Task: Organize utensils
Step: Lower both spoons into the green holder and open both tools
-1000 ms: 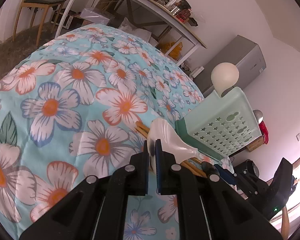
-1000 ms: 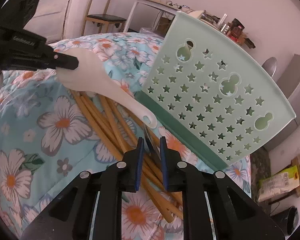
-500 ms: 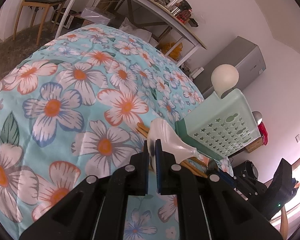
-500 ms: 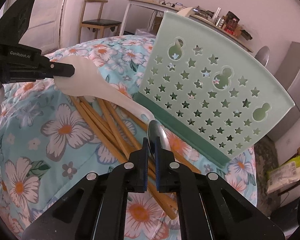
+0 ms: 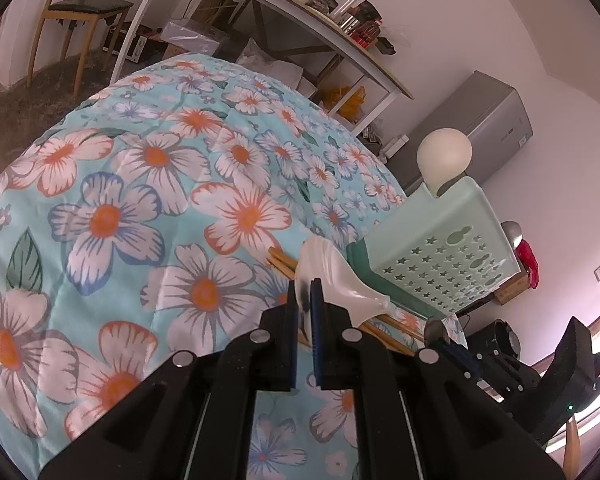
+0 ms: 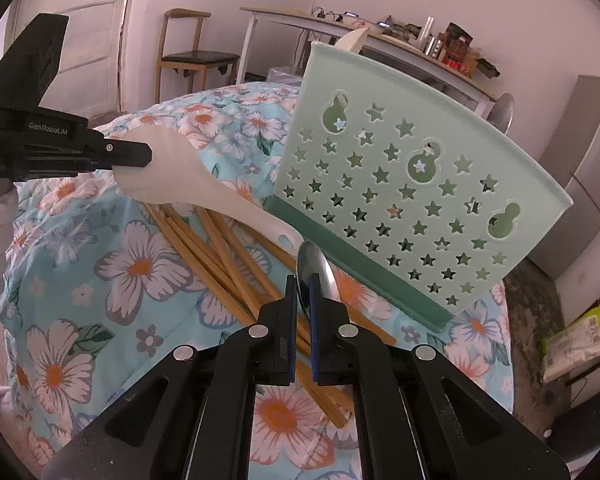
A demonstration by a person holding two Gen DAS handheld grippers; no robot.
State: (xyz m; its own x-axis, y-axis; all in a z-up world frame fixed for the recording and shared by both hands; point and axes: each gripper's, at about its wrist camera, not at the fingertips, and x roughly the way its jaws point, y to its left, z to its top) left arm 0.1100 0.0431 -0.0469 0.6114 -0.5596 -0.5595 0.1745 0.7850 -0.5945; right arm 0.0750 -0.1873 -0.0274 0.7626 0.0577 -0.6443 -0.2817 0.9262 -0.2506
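Note:
My left gripper (image 5: 305, 286) is shut on the blade of a white plastic rice paddle (image 5: 340, 276), held just above the floral cloth; from the right wrist view the same paddle (image 6: 204, 188) slants down toward the holder. My right gripper (image 6: 303, 280) is shut on a metal spoon (image 6: 314, 266), its bowl sticking up past the fingertips. Several wooden chopsticks (image 6: 216, 252) lie in a loose pile on the cloth under both utensils. A mint-green utensil holder (image 6: 412, 196) with star cutouts stands just behind, with another white paddle (image 5: 444, 156) poking out of its top.
The flowered tablecloth (image 5: 140, 200) covers a round table whose edge falls away all around. A wooden chair (image 6: 192, 56), a long white desk (image 6: 380, 40) with clutter and a grey cabinet (image 5: 472, 128) stand beyond. A yellow-green packet (image 6: 576, 336) lies on the floor.
My right gripper closed on the metal spoon and lifted it off the chopstick pile. The left gripper with the rice paddle stayed where it was.

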